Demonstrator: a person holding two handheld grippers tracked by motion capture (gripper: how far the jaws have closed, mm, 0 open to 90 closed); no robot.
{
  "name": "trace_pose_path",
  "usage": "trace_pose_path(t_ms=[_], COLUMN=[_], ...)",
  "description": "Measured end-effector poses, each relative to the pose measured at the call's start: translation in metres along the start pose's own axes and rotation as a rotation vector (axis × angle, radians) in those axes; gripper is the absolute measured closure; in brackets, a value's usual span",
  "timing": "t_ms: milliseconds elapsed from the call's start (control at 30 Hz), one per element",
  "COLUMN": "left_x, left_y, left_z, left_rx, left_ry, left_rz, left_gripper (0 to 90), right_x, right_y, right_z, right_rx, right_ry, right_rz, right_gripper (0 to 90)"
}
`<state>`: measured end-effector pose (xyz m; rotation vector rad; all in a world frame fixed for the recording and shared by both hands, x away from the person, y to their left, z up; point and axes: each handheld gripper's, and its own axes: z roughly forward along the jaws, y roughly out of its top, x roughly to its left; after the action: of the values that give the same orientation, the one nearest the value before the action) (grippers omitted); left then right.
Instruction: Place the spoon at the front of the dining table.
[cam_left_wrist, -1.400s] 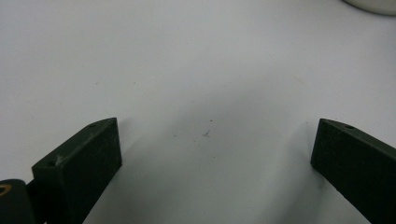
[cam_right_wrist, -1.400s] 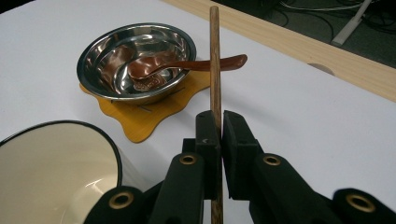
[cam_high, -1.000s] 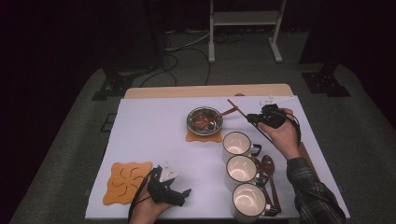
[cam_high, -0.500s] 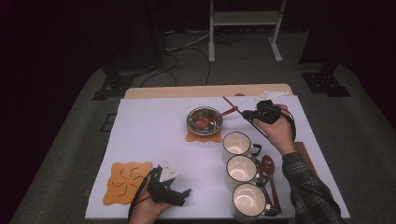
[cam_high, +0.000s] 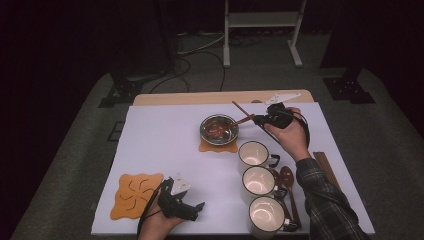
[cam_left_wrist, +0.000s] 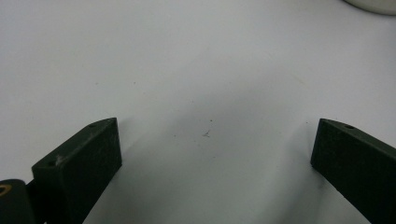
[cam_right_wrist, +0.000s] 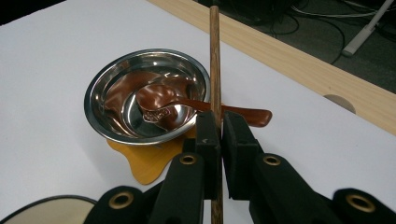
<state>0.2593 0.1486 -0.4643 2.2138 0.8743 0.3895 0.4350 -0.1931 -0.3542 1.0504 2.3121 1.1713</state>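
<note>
Right gripper (cam_right_wrist: 215, 128) clamps a chopstick (cam_right_wrist: 215, 56) beside the steel bowl (cam_right_wrist: 147, 95)
Left gripper (cam_left_wrist: 212, 154), at seven o'clock, rests with jaws open

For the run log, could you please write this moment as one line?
right gripper: shut on chopstick | left gripper: open | spoon: in steel bowl
</note>
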Motion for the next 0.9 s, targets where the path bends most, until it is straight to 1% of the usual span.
trace_pose_path(t_ms=[533,900], left_x=[0.000,0.000], left_y=[0.000,0.000], left_z=[0.000,0.000], left_rx=[0.003,0.002], left_ry=[-0.002,-0.002], left_rz=[0.000,-0.001], left_gripper=[0.6,0.6], right_x=[0.004,0.007], right_y=[0.012,0.019], right_z=[0.017,0.025], right_rx=[0.015,0.021], right_ry=[0.012,0.017], right_rz=[-0.012,-0.017], right_gripper=[84.5,84.6])
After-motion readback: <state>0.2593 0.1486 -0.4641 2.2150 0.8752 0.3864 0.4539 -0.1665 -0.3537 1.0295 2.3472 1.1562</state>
